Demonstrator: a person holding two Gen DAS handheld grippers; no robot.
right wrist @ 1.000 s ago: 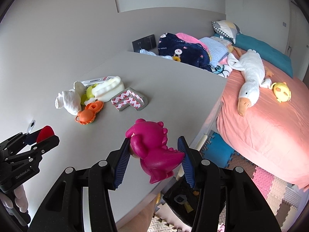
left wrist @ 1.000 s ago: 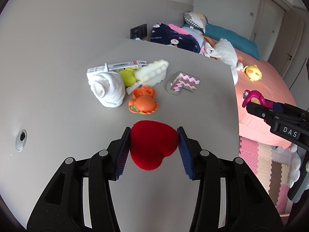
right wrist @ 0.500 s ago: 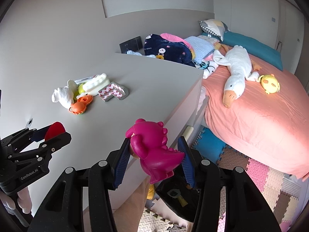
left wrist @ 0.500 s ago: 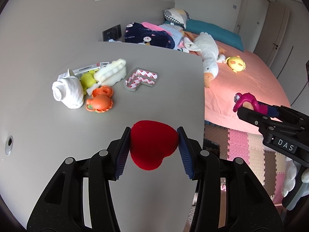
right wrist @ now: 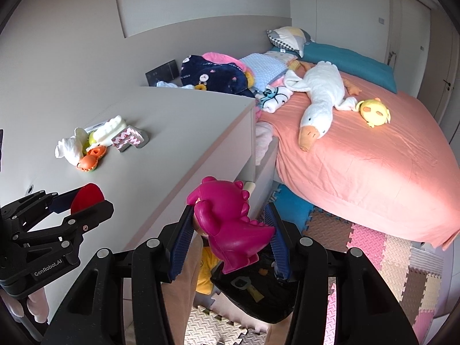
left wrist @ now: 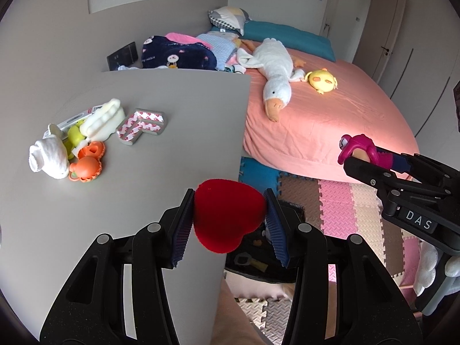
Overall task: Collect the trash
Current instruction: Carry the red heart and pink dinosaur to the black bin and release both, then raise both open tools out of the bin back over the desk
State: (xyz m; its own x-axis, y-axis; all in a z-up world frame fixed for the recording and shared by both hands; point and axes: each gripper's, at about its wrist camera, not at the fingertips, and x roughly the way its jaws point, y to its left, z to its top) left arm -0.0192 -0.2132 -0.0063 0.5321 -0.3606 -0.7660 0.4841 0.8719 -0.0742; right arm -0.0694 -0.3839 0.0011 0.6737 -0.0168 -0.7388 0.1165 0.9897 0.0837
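Red heart (left wrist: 228, 218) clamped between the jaws of the left gripper (left wrist: 228, 224), held in the air over the counter's (left wrist: 172, 132) near edge. Pink dinosaur (right wrist: 233, 227) pinched in the jaws of the right gripper (right wrist: 230, 241), carried past the counter's corner, above a dark bin (right wrist: 253, 290) on the floor (contents small and hard to make out). Farther back on the counter, clustered together: rolled white cloth (left wrist: 47, 156), orange toy (left wrist: 87, 165), yellow-green toy (left wrist: 75, 136), cream foam piece (left wrist: 103, 120), flat packet (left wrist: 83, 115) partly under them. Just beside that cluster, L-shaped piece with red zigzag pattern (left wrist: 142, 125). Beyond the counter, bed (left wrist: 330, 120) with salmon sheet, white goose plush (left wrist: 276, 66) and yellow plush (left wrist: 322, 80) lying on it. Foam puzzle mats (left wrist: 336, 201) across the floor.
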